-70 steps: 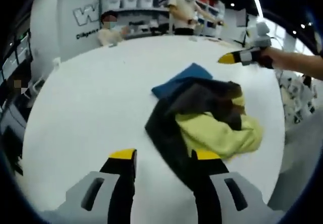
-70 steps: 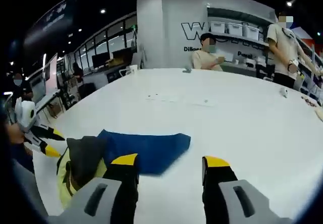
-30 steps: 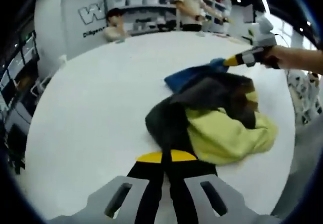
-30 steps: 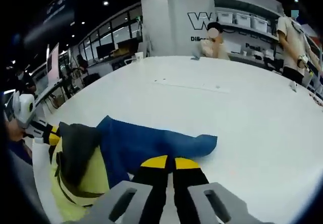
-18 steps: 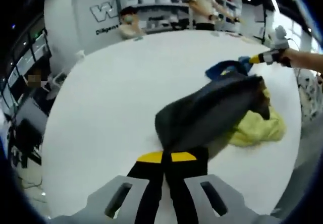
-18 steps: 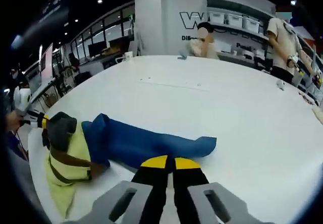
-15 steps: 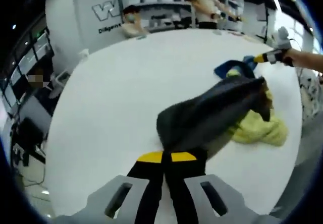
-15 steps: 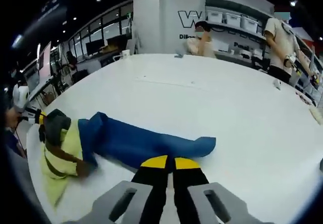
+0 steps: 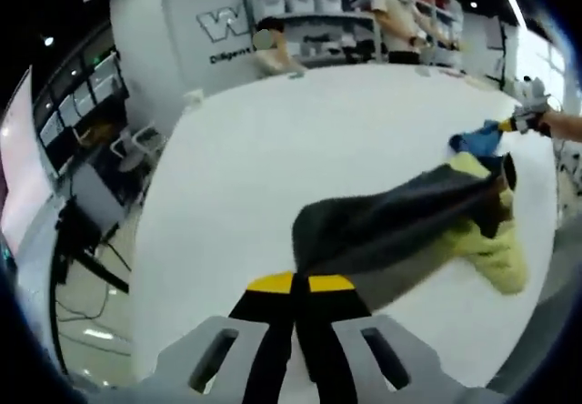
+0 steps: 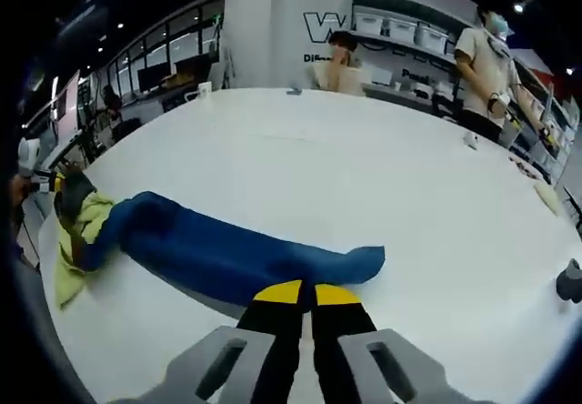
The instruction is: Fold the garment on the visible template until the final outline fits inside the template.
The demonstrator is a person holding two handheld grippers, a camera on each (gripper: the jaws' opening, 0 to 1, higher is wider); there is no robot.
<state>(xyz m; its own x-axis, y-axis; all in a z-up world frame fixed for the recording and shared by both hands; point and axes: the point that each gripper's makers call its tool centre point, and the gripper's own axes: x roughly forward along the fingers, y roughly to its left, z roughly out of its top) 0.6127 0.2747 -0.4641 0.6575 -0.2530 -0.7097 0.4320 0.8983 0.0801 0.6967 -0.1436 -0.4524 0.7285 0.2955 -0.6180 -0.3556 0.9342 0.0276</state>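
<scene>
The garment is stretched long over the white table. It has a dark grey part, a yellow-green part and a blue part. My left gripper is shut on the dark grey end, which rises from its jaws toward the right. My right gripper is shut on the blue end, whose cloth runs off to the left. In the left gripper view the right gripper holds the blue end at the far right. In the right gripper view the left gripper sits at the far left by the yellow-green part.
People stand and sit beyond the table's far edge, before shelves with bins. A small dark object lies near the right edge of the table. Left of the table the floor drops away with desks and chairs.
Both grippers went from open to shut on the garment's ends. They then drew apart, and the bunched pile was pulled out into a long strip across the table.
</scene>
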